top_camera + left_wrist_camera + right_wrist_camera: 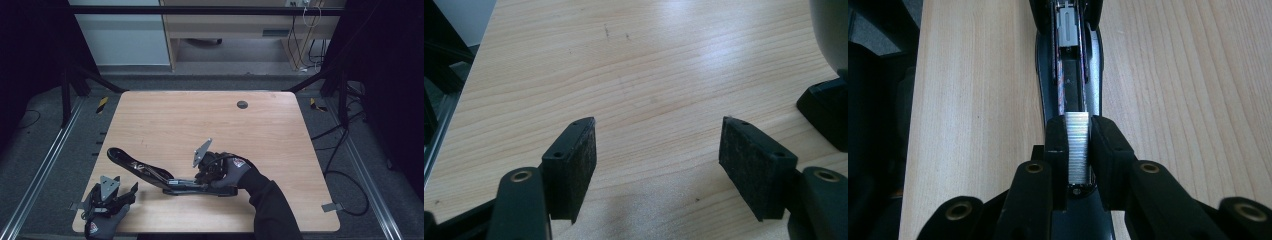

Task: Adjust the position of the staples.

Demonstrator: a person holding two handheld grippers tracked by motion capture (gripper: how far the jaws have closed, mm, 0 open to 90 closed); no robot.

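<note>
A light wooden counter carries an opened black stapler lying flat toward its seven o'clock corner.

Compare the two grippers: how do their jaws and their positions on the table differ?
The left gripper has its jaws wide open with bare table between them; the right gripper is shut on a strip of staples. The left gripper sits at the table's near left corner; the right gripper is over the opened black stapler. Both have black jaws.

A: How many things are lying on the table?
B: One opened black stapler and one strip of staples are showing. Two grippers are showing too: left gripper, right gripper.
</note>
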